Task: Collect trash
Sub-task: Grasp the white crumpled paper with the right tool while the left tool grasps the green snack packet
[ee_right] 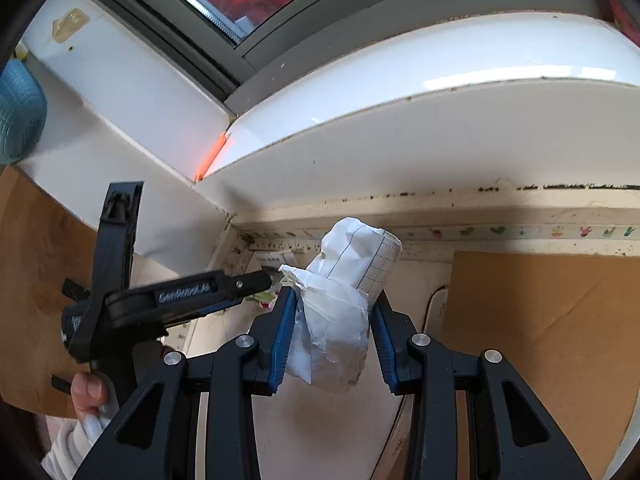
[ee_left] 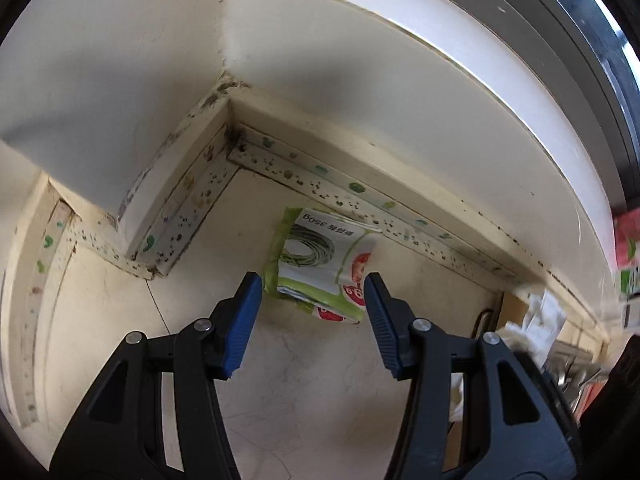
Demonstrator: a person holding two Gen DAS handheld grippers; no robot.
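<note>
The pale counter (ee_left: 280,360) runs into a stained corner. My right tool (ee_right: 332,320) grips a crumpled white paper wad (ee_right: 340,312). My left tool (ee_left: 312,304) gapes wide, empty, around the green wrapper (ee_left: 320,264) lying by the wall.

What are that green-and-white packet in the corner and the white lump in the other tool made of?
The green-and-white packet looks like thin printed plastic film: glossy, with soft folds and crisp printing. The white lump, held in the right tool, looks like crumpled paper: matte, sharply creased, with printed grid lines on one part. The left tool stands open just short of the packet.
</note>
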